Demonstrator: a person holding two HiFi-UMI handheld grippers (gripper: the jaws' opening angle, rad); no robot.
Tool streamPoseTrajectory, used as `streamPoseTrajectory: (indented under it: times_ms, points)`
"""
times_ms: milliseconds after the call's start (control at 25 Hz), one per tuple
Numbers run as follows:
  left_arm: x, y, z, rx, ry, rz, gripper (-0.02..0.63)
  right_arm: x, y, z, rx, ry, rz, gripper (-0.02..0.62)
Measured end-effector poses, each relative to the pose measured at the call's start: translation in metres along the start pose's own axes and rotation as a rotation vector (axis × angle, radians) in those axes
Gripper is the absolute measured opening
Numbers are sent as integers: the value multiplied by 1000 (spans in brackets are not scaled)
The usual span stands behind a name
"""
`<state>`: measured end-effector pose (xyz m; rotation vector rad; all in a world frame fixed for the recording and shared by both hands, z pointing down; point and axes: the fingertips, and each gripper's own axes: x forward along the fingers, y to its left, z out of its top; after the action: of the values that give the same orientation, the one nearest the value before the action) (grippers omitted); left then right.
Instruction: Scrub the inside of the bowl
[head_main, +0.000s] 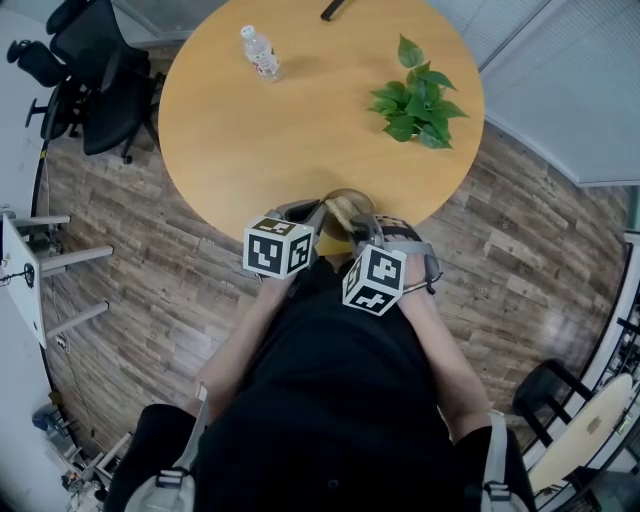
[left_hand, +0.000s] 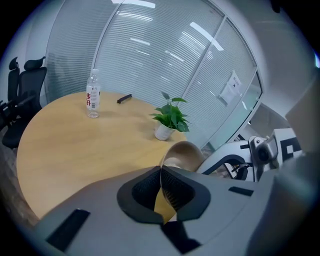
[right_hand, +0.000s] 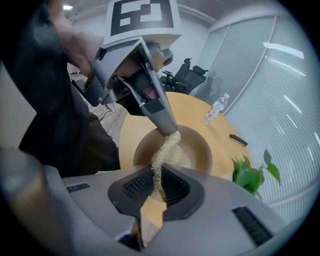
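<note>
At the near edge of the round bench (head_main: 300, 120), close against the person's chest, most of the bowl (head_main: 348, 200) is hidden in the head view. The left claw (head_main: 318, 214) and the right claw (head_main: 362, 228) crowd over it with their marker cubes, and only a tan arc shows between them. The hands are tucked under the cubes and cannot be made out; only the forearms reaching up to them are visible.

In its own view the left claw is clamped on the bowl's thin rim, with the wall standing edge-on between its pads. The bowl appears tipped, its hollow facing the right claw. That claw points steeply down into the bowl, pinched on a pale fibrous scrubber (right_hand: 166, 150) whose far end lies against the inner wall just under the left claw's tips.

Beyond both claws, well apart across the bench, stand a water bottle (head_main: 261, 52) and a small potted plant (head_main: 415, 100). A dark object (head_main: 333, 9) past them is cut off by the frame edge, and its kind is unclear.
</note>
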<state>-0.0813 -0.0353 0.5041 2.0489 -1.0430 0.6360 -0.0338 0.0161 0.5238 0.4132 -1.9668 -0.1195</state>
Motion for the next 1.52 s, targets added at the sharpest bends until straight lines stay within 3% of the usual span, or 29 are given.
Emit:
streamPoseTrajectory:
  times_ms: [200, 440, 560, 720, 1000, 1400, 1520]
  points:
    - [2, -1, -2, 36, 5, 20, 18, 0, 13, -3, -32, 18, 85, 43]
    - [4, -3, -1, 106, 7, 45, 19, -9, 14, -17, -241, 97, 180, 43]
    - [4, -2, 2, 96, -5, 45, 20, -16, 5, -27, -268, 127, 172, 43]
    - [5, -4, 6, 75, -15, 27, 20, -18, -4, -28, -217, 148, 137, 43]
    - [5, -11, 6, 85, -12, 7, 21, -1, -7, -22, 182, 157, 80, 43]
    - [4, -5, 5, 99, -20, 35, 21, 2, -23, -6, 884, -172, 222, 43]
    - [4, -4, 4, 98, -22, 38, 21, 0, -26, -8, 1015, -209, 240, 43]
